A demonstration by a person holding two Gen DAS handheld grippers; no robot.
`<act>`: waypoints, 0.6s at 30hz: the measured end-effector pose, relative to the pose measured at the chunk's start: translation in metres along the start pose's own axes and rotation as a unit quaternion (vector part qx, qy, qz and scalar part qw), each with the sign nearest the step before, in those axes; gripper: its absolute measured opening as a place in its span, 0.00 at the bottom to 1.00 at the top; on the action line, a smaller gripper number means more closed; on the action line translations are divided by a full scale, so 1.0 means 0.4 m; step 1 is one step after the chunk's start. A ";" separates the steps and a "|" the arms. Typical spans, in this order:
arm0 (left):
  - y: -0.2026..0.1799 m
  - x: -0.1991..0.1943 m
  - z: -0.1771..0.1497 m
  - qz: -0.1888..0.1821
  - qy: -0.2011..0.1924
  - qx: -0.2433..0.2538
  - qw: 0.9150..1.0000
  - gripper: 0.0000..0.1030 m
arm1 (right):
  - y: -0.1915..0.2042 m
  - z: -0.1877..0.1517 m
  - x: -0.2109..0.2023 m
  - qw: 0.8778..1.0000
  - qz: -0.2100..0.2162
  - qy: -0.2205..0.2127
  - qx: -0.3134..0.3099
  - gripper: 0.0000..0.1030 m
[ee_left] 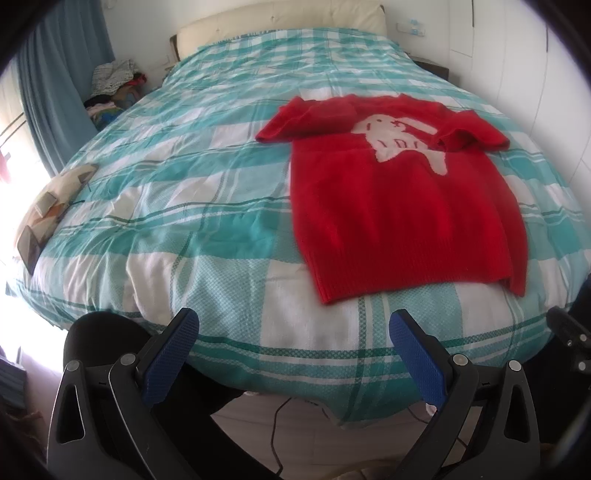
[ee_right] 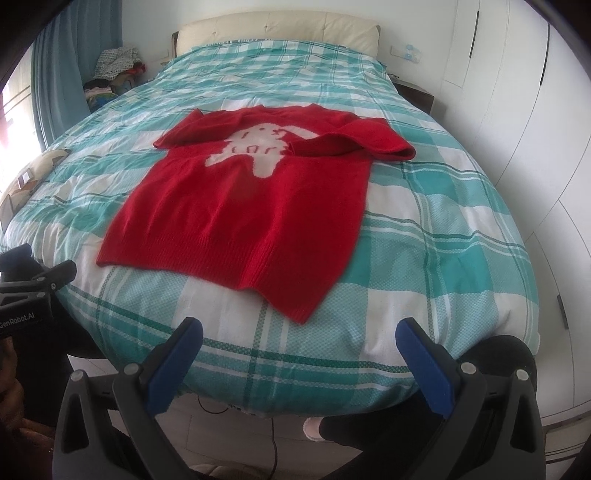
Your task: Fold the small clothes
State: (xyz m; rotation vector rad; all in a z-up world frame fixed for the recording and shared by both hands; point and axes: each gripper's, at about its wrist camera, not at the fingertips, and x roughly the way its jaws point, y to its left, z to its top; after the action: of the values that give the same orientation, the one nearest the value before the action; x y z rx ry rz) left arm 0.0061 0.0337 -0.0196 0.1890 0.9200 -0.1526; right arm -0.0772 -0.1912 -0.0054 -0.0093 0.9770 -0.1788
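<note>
A small red knitted sweater (ee_left: 402, 206) with a white animal figure on its chest lies flat on the bed, hem toward me, both sleeves folded in across the chest. It also shows in the right wrist view (ee_right: 243, 206). My left gripper (ee_left: 293, 325) is open and empty, at the bed's near edge, short of the hem and left of it. My right gripper (ee_right: 299, 332) is open and empty, just short of the hem's near right corner. The left gripper's body shows at the left edge of the right wrist view (ee_right: 29, 295).
The bed has a teal and white checked cover (ee_left: 192, 155) and a cream headboard (ee_right: 277, 27). A patterned cushion (ee_left: 48, 206) lies at the bed's left edge. A heap of clothes (ee_left: 114, 79) stands by the blue curtain. White wardrobes (ee_right: 517, 110) stand on the right. A cable runs on the floor (ee_left: 275, 432).
</note>
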 end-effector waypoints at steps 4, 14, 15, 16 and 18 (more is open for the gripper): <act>0.038 0.042 0.012 -0.056 0.023 -0.017 0.998 1.00 | -0.032 -0.008 0.018 1.000 0.026 -0.002 0.008 1.00; 0.029 0.191 0.034 -0.121 0.071 -0.043 0.989 0.99 | -0.156 0.017 0.145 0.986 0.119 0.011 0.119 0.86; 0.028 0.191 0.035 -0.120 0.064 -0.043 0.990 0.99 | -0.152 0.019 0.167 0.983 0.135 0.020 0.125 0.82; 0.028 0.187 0.035 -0.121 0.059 -0.044 0.990 0.99 | -0.150 0.020 0.189 0.978 0.153 0.027 0.137 0.72; 0.035 0.185 0.040 -0.130 0.058 -0.051 0.989 0.98 | -0.156 0.019 0.232 0.969 0.174 0.042 0.169 0.61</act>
State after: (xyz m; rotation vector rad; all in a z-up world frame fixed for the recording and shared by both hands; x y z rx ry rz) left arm 0.0657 0.0400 -0.0679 -0.0173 1.0647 -0.3377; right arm -0.0294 -0.2675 -0.0720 0.4825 1.0065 -0.0204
